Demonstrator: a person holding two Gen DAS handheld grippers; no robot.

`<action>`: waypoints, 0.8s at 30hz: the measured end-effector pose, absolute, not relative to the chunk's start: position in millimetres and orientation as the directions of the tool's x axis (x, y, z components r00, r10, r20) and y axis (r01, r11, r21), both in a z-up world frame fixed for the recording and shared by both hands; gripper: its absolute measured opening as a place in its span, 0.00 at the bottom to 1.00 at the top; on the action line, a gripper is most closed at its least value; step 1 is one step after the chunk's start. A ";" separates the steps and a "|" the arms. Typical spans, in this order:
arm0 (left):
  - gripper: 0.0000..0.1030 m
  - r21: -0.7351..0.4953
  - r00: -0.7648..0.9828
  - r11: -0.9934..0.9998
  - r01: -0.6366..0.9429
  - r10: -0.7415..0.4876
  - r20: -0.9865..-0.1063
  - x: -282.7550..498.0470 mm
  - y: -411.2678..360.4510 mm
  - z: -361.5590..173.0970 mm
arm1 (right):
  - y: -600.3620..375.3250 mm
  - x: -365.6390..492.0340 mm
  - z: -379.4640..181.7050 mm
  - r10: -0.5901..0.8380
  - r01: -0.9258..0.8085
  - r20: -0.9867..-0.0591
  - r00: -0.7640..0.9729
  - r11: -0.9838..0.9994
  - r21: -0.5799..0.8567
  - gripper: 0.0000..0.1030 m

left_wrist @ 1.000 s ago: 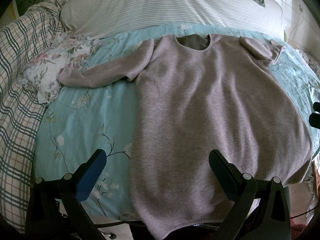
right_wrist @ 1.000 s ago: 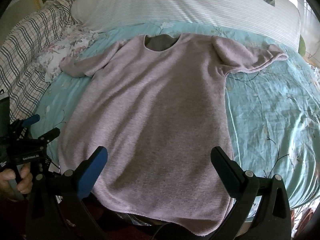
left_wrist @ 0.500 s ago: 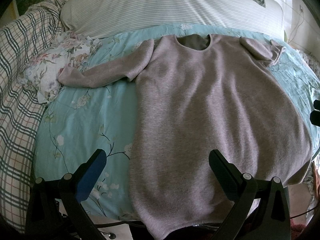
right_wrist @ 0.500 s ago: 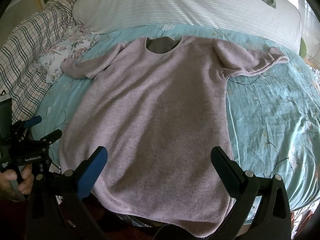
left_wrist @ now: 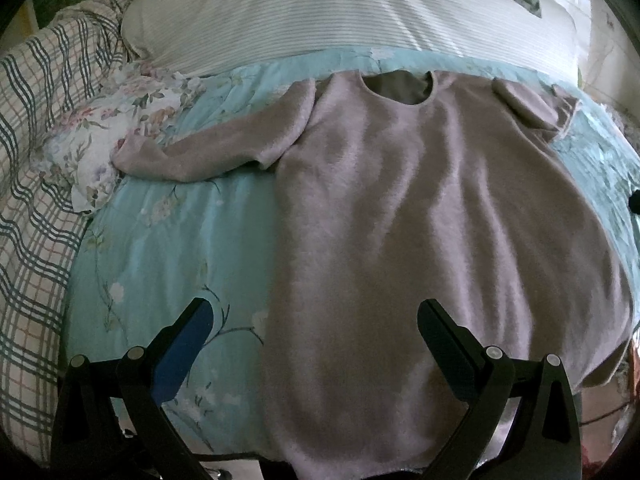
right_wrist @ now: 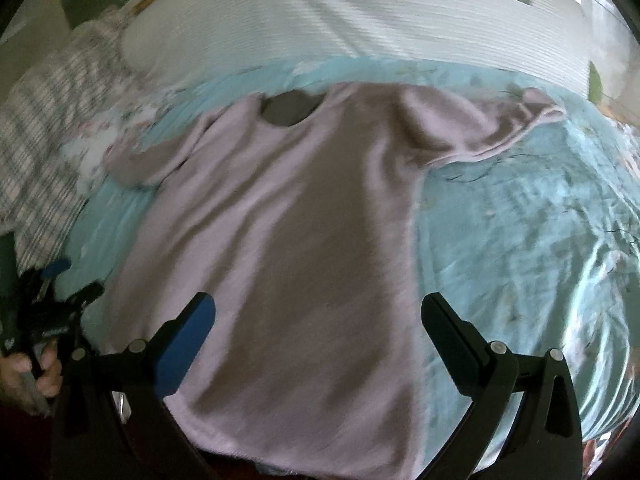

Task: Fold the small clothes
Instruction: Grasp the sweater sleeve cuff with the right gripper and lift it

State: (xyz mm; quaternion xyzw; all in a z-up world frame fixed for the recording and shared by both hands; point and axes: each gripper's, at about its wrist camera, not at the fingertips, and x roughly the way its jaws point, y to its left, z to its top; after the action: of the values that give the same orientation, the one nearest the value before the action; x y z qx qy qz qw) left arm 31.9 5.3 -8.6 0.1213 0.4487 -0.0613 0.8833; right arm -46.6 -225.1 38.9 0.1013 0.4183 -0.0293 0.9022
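A pale mauve long-sleeved knit top (left_wrist: 420, 216) lies flat, front up, on a light blue floral bedspread (left_wrist: 160, 248), neckline away from me. Its left sleeve (left_wrist: 208, 148) stretches out toward the left; its right sleeve (right_wrist: 492, 128) lies bunched toward the right. My left gripper (left_wrist: 314, 320) is open and empty, above the hem's left part. My right gripper (right_wrist: 318, 316) is open and empty, above the lower body of the top (right_wrist: 288, 264). The left gripper also shows at the left edge of the right wrist view (right_wrist: 60, 300), held in a hand.
A white striped pillow or bolster (left_wrist: 340, 12) runs across the back. A plaid blanket (left_wrist: 36, 184) lies at the left, with a floral cloth (left_wrist: 100, 136) next to the left sleeve's cuff. The bed's near edge is just under the hem.
The right gripper has moved forward and to the right over the top; its view is blurred by motion. The left gripper has hardly moved. The top lies as before.
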 end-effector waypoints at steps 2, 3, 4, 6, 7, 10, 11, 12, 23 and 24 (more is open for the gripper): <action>0.99 0.153 0.589 0.965 0.211 0.000 -0.808 41.3 6.3 -10.0 | -250.3 -37.2 42.7 0.008 0.176 -0.749 0.662 0.970 0.166 1.00; 0.99 0.155 0.594 0.966 0.207 0.002 -0.805 45.4 6.7 -10.2 | -263.2 -32.2 44.6 -0.006 0.196 -0.744 0.668 0.966 0.168 1.00; 0.99 0.162 0.598 0.966 0.201 0.010 -0.801 49.5 6.9 -10.3 | -275.4 -27.3 46.5 -0.022 0.216 -0.741 0.671 0.962 0.168 1.00; 0.99 0.184 0.612 0.965 0.189 0.030 -0.790 57.3 7.5 -9.6 | -305.1 -15.2 50.4 -0.037 0.250 -0.722 0.691 0.949 0.190 1.00; 0.99 0.185 0.624 0.965 0.184 0.030 -0.781 60.9 7.8 -8.7 | -319.2 -9.3 51.5 -0.041 0.266 -0.715 0.697 0.942 0.205 1.00; 0.99 0.182 0.618 0.966 0.183 0.031 -0.785 71.4 5.6 -10.1 | -368.4 11.6 51.4 -0.053 0.314 -0.696 0.716 0.915 0.254 0.98; 0.99 0.183 0.609 0.965 0.186 0.033 -0.793 74.6 4.1 -11.8 | -393.4 21.1 50.4 -0.077 0.360 -0.697 0.713 0.893 0.269 0.95; 0.99 0.167 0.594 0.967 0.191 0.021 -0.804 77.8 2.7 -14.6 | -409.4 28.2 46.8 -0.080 0.385 -0.700 0.710 0.876 0.291 0.86; 0.99 0.149 0.484 0.961 0.232 0.019 -0.875 116.1 -29.6 -51.8 | -621.5 102.0 24.4 -0.222 0.656 -0.694 0.684 0.604 0.453 0.58; 0.99 0.151 0.478 0.960 0.236 0.020 -0.878 118.9 -33.3 -54.8 | -634.5 106.4 25.9 -0.233 0.667 -0.698 0.677 0.596 0.448 0.58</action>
State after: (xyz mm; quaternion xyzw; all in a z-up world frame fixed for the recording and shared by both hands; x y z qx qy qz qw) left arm 118.9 -33.3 -54.8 0.1265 0.5071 -0.0636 0.8502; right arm 106.4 -634.5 25.9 0.3613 0.2997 -0.2674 0.8415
